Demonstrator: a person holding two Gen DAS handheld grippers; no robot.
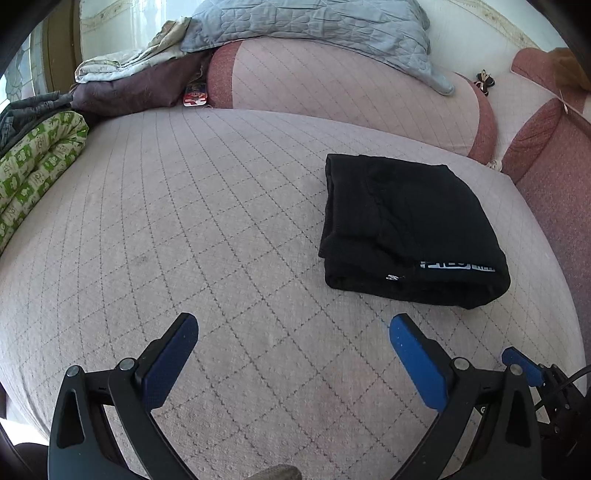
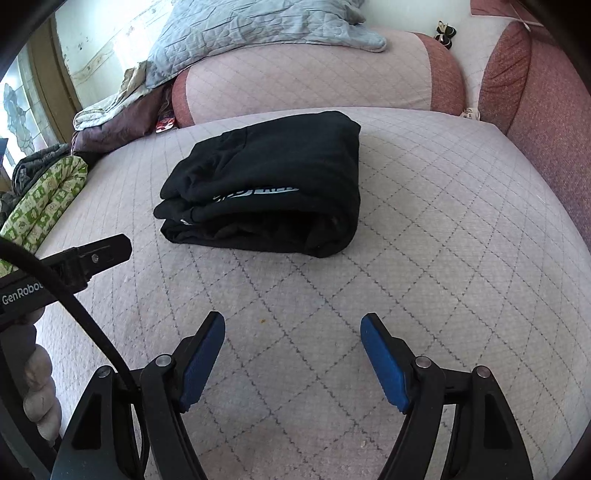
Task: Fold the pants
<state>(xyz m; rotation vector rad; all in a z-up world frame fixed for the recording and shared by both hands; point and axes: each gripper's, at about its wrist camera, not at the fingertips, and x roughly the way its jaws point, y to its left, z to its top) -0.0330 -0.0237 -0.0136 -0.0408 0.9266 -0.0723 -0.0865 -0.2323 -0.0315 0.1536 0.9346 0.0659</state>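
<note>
Black pants [image 1: 406, 229] lie folded into a compact bundle on the pink quilted sofa seat [image 1: 184, 240], with a white printed strip along the near fold. They also show in the right wrist view [image 2: 273, 184]. My left gripper [image 1: 293, 325] is open and empty, hovering over bare seat, near and left of the pants. My right gripper [image 2: 293, 325] is open and empty, just in front of the pants. One finger of the left gripper [image 2: 107, 251] pokes in at the left of the right wrist view.
A pink back cushion [image 1: 332, 85] with a grey-blue quilt [image 1: 314, 26] on it lies behind the seat. Piled bedding [image 1: 122, 81] and a green patterned cushion [image 1: 37, 166] sit at the left. A red armrest cushion [image 2: 546, 110] bounds the right side.
</note>
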